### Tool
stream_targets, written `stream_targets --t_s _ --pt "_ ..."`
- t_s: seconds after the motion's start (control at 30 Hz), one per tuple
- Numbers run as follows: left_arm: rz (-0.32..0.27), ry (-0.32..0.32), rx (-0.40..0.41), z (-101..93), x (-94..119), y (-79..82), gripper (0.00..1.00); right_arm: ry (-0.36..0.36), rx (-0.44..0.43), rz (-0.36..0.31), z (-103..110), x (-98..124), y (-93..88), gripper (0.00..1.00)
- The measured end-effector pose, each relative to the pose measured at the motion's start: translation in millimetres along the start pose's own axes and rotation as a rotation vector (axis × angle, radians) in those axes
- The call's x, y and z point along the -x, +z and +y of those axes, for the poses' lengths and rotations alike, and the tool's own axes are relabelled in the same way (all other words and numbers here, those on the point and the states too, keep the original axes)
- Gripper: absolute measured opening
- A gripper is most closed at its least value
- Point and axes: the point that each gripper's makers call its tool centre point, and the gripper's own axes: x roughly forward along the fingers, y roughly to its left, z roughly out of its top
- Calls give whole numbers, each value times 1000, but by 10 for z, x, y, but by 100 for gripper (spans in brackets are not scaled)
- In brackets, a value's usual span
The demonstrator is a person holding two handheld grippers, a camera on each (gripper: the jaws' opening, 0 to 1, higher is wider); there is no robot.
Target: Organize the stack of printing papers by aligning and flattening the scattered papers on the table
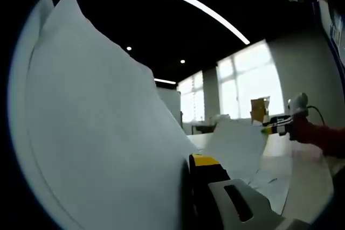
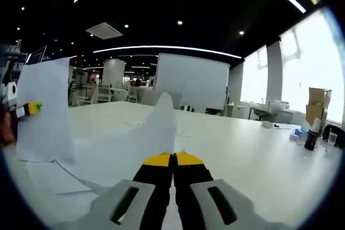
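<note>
Broadly, item one was the surface [image 2: 259, 154], a wide pale tabletop running back toward a white partition [image 2: 194, 82] and bright windows [image 1: 253, 87]; it carried all the loose papers and so served as the place where the stack would be squared.

Item two: the raised sheet [image 1: 97, 133]. It stood up off the surface and curved across the left gripper view, close to the lens, its lower edge running down beside the left gripper [image 1: 191, 168]. Judged from that, the sheet was lifted to be carried over and laid on the others. One yellow-tipped jaw showed against the paper; the other lay behind it, so whether this gripper was clamped on the sheet could not be told.

Item three: the second sheet [image 2: 129, 149], bowed upward in the right gripper view, its crest rising just beyond the right gripper [image 2: 173, 160]. The jaws there were pressed together, yellow tips touching, apparently pinching that sheet's near edge, likely to pull it flat and into line.

Item four: flat papers [image 1: 275, 181] lying scattered on the surface, not yet aligned.

Item five: small goods at the far edge, a cardboard box [image 2: 319, 103] and a dark cup [image 2: 311, 139], well apart from the papers.
</note>
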Motion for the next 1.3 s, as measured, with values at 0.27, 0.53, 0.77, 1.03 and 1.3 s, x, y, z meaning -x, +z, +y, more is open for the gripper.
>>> stream_targets --t_s 0.27,0.53,0.77,1.03,1.3 --pt "-2 0 0 -1 1 7 11 -6 -4 -18 -25 21 90 0" --pt "0 0 -1 -2 -3 9 11 -13 -14 -58 -71 52 266 0" --pt "1 1 -2 4 -4 8 11 -5 -9 -92 -49 65 381 0" --pt "1 0 -1 0 -2 3 11 17 -2 -122 -1 90 512 0" --pt "1 0 1 -4 -2 1 11 42 23 -163 116 172 712 0"
